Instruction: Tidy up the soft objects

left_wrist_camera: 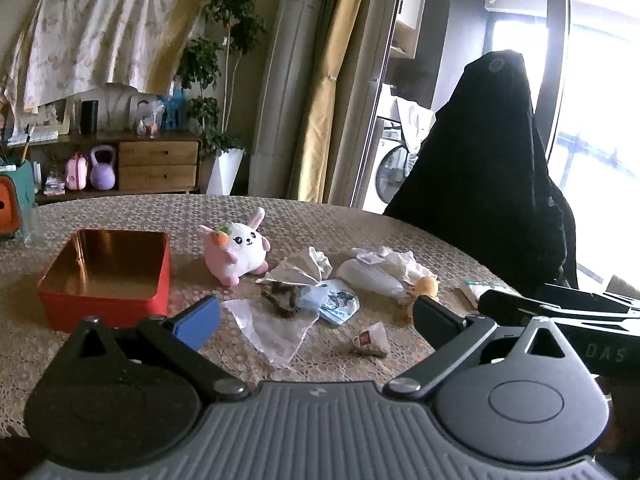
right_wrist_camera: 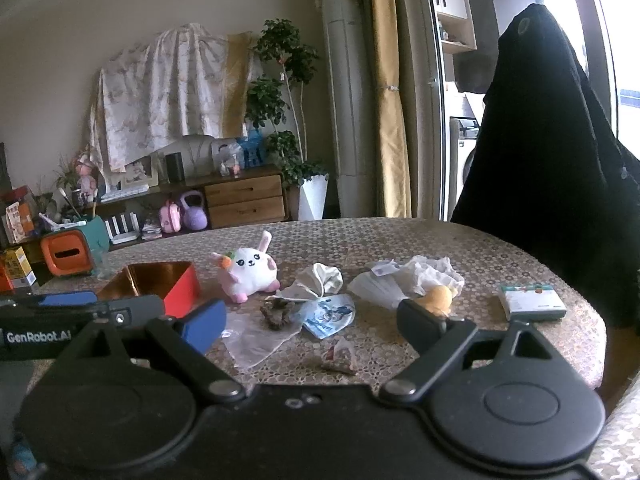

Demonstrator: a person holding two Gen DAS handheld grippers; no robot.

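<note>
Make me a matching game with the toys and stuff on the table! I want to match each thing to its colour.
Things:
1. bunny plush
2. open tin box
3. small round plush
4. kettlebell on the shelf

Colours:
A. purple
B. yellow-orange
C. white and pink
D. red outside, gold inside

Pairs: 1-C, 2-D, 3-B, 4-A
</note>
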